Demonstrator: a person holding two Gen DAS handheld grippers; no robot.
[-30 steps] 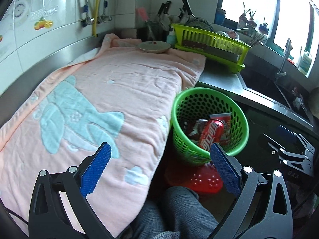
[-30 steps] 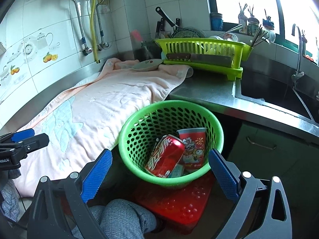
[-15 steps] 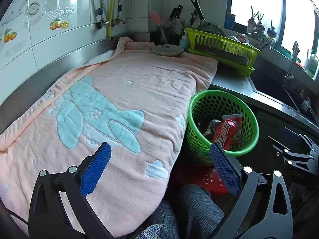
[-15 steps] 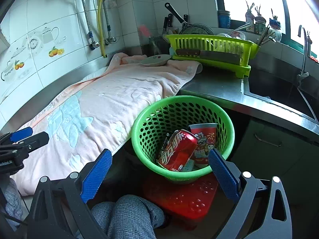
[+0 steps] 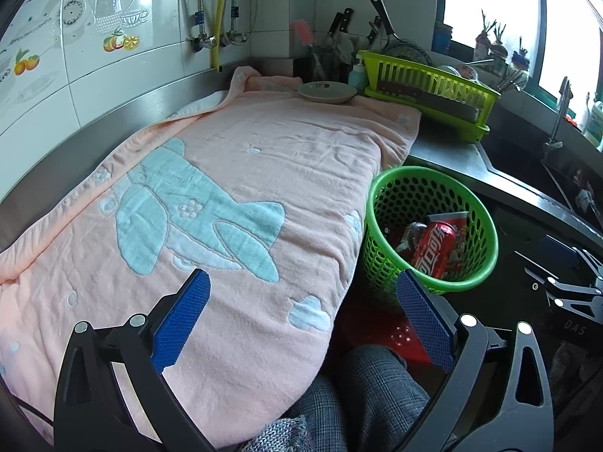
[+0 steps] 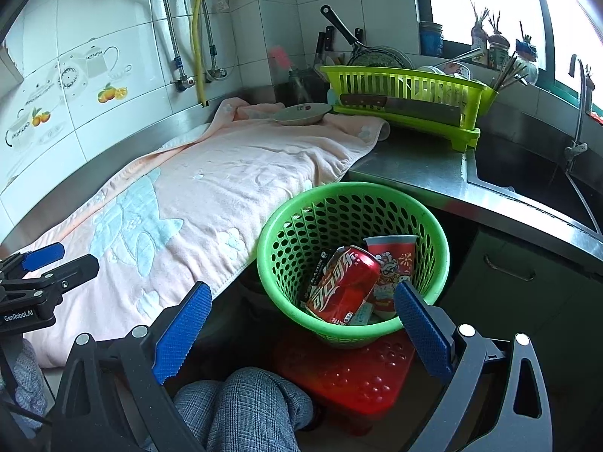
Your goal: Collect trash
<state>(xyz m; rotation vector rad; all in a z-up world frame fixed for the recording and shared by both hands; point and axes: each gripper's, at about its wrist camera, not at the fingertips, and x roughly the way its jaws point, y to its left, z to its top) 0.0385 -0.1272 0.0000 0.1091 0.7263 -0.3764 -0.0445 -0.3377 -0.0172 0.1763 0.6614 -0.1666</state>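
A green perforated basket (image 6: 433,226) (image 5: 486,222) stands on a red stool (image 6: 350,373) beside the counter. Inside it lie a red soda can (image 6: 343,286) (image 5: 433,248), a red printed paper cup (image 6: 395,263) and a dark wrapper (image 6: 318,267). My right gripper (image 6: 301,324) is open and empty, held in front of the basket. My left gripper (image 5: 301,320) is open and empty over the near end of the pink towel (image 5: 226,188). The left gripper also shows at the left edge of the right wrist view, over the towel (image 6: 207,188).
A small plate (image 5: 327,91) rests at the towel's far end. A lime dish rack (image 6: 407,94) with a cleaver sits on the steel counter, with a sink (image 6: 527,173) to the right. The person's knee (image 6: 245,406) in checked trousers is below the grippers.
Both grippers have drawn back and upward from the basket, which now looks smaller and sits further right in both views. Both stay open and empty.
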